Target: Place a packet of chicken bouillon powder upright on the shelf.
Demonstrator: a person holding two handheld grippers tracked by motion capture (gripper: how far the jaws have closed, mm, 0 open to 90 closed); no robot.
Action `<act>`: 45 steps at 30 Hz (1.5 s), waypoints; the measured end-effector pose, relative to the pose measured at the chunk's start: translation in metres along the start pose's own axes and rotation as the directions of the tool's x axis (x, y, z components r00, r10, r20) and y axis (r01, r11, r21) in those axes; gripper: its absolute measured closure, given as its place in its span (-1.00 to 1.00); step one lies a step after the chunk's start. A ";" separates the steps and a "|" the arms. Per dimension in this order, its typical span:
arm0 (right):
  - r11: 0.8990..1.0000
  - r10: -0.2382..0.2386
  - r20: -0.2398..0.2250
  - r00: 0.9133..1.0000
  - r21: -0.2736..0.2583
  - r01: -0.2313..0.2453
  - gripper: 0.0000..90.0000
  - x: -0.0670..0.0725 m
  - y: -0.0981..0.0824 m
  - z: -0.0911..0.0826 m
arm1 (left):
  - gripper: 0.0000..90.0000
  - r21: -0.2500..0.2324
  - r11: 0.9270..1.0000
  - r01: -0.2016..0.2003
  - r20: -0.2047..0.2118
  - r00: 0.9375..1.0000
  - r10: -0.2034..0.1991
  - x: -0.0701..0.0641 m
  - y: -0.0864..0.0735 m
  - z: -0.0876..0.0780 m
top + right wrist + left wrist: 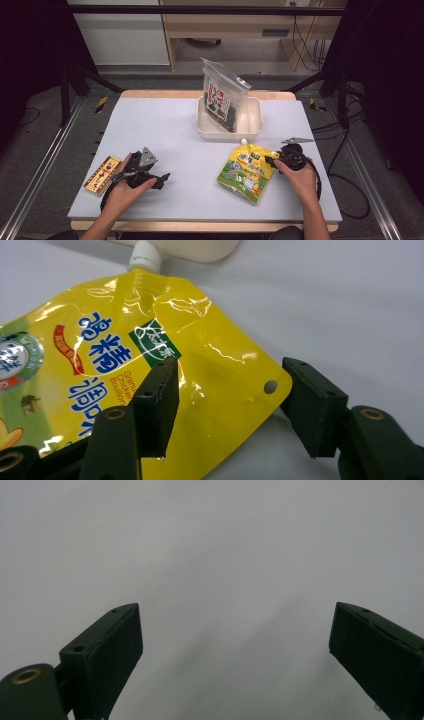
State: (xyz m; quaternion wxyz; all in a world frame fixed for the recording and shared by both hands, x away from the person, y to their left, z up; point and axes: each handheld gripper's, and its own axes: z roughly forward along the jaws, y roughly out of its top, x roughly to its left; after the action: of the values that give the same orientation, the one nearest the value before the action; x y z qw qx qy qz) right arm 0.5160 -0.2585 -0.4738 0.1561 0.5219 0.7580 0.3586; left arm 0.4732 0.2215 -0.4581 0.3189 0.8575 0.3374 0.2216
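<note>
Nearest me, the left gripper (161, 180) is resting on the grey table (165, 130), jaws spread with nothing between them. The right gripper (227, 405) is straddling a corner of the yellow pouch (150, 365) reading "Granulated Chicken Bouillon", jaws apart, not pinching. Farther back, a zip bag (223, 95) is standing in a cream tray (252, 122).
</note>
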 end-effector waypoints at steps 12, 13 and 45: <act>0.999 0.005 -0.032 0.999 -0.054 -0.007 0.10 0.013 0.006 -0.012 | -0.84 0.002 1.000 -0.001 0.001 1.000 0.001 0.000 0.000 0.000; 0.998 0.005 -0.040 0.999 -0.056 -0.007 0.12 0.014 0.006 -0.013 | -0.84 0.002 1.000 -0.001 0.001 1.000 0.001 0.000 0.000 0.000; 0.974 -0.133 0.024 0.991 -0.181 0.135 1.00 0.052 0.039 -0.041 | -0.83 -0.003 1.000 0.024 0.007 1.000 -0.024 0.002 -0.001 -0.002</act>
State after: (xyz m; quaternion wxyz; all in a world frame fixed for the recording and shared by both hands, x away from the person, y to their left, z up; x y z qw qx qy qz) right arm 0.4966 -0.2198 -0.4108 0.2316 0.4550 0.7546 0.4123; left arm 0.4733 0.2240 -0.4572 0.3240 0.8537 0.3463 0.2151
